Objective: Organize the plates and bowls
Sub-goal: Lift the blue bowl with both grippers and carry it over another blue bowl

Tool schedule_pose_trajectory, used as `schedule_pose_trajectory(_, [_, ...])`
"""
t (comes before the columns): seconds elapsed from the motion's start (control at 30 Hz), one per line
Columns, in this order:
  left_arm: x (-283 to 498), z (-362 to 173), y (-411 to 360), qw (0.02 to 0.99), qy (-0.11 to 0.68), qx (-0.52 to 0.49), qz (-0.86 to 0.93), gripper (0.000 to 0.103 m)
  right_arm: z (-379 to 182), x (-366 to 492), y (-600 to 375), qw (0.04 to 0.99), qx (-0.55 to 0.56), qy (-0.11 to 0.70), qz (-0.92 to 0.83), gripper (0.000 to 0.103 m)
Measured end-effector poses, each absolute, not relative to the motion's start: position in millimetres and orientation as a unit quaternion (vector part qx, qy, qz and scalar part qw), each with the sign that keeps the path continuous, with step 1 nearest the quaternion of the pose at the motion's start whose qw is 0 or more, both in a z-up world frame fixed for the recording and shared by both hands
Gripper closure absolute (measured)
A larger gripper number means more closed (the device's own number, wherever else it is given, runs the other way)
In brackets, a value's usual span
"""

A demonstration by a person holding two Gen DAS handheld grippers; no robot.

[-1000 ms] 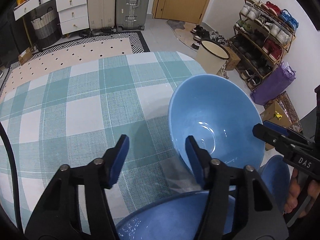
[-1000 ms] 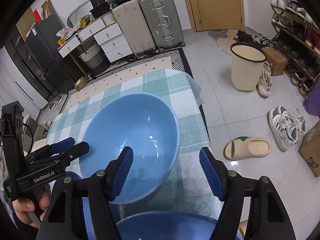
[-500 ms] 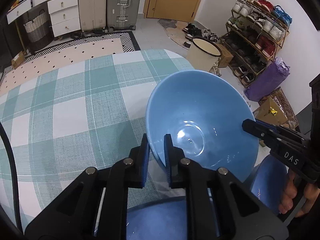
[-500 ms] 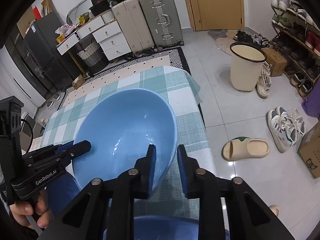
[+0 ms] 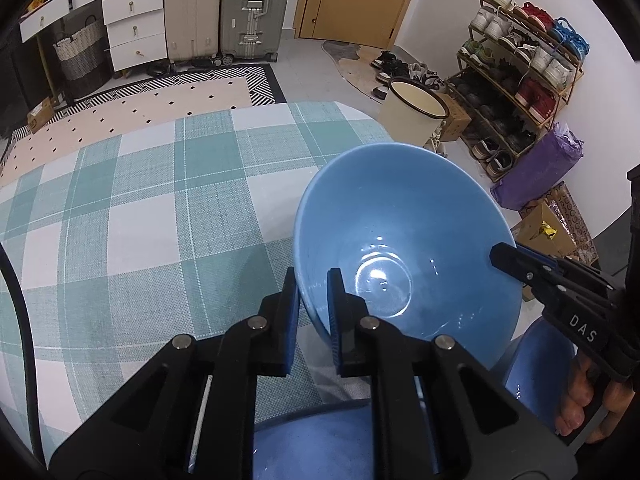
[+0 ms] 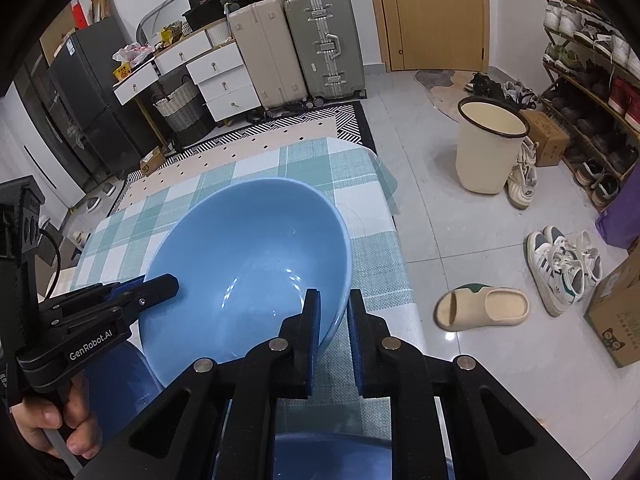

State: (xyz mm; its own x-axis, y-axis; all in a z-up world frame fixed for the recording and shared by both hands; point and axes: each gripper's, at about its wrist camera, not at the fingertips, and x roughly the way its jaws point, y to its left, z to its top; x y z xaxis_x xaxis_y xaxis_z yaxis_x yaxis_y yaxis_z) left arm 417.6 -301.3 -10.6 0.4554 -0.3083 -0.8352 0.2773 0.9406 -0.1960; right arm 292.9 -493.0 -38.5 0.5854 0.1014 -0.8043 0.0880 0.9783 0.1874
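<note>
A large light blue bowl is held up over the checked table, tilted. My left gripper is shut on its left rim. My right gripper is shut on its right rim; it also shows in the left wrist view. In the right wrist view the bowl has the left gripper clamped on its other side. A darker blue dish lies below the grippers, and another blue dish lies at the right; both are mostly hidden.
The table's right edge drops to a tiled floor with a slipper, sneakers and a cream bin. A shoe rack stands by the wall. Suitcases and drawers stand beyond the far end.
Both grippers closed from wide open onto opposite rims of the light blue bowl. The bowl has since risen slightly and stays tilted between them.
</note>
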Motion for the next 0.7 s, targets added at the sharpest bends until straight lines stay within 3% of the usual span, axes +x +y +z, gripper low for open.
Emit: schedule_pose_trajectory(0.7, [401.6,21.2,-304.7,0.868,0.461,-0.010,-0.183,0.092,-17.7,278.0,-495.5,0.899,0.107,0.425,-0.003,0.089])
